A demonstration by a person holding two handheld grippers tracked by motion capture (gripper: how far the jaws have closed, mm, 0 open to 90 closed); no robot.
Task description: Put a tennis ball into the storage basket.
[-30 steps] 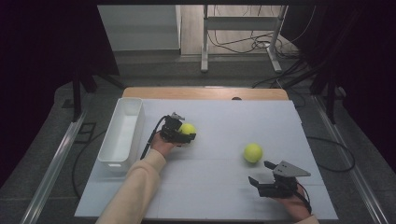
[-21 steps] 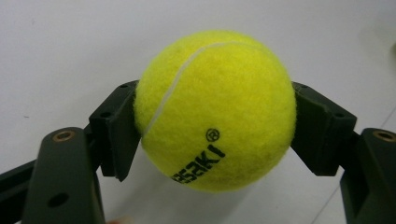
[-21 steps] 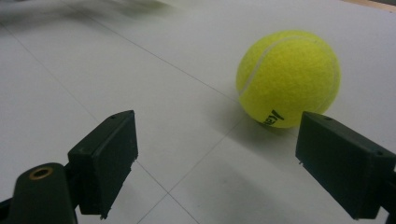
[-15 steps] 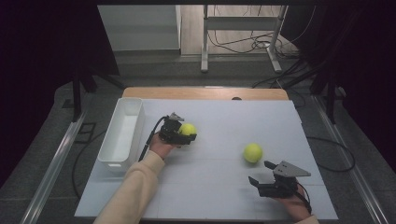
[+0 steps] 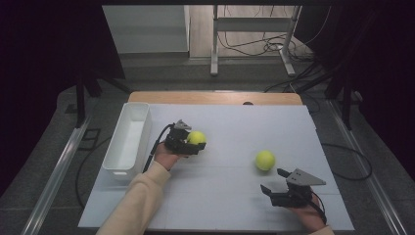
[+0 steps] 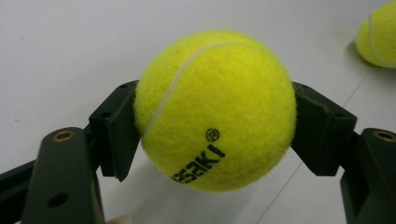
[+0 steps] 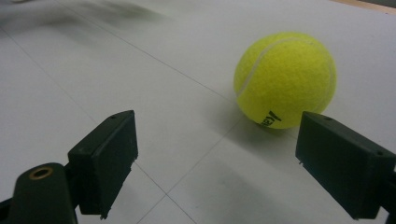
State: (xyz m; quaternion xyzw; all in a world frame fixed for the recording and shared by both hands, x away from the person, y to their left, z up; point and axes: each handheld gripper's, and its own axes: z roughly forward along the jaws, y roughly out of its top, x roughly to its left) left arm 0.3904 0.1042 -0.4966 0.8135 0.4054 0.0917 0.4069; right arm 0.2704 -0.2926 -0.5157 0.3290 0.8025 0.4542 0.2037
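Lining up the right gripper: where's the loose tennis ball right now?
In the high view the loose tennis ball lies on the white table, right of centre, just ahead of the open right gripper.

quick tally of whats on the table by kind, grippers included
tennis balls: 2, one held in the left gripper, ball, and one loose on the table
white bin: 1
grippers: 2, the left and the right gripper, its jaws open
total: 5
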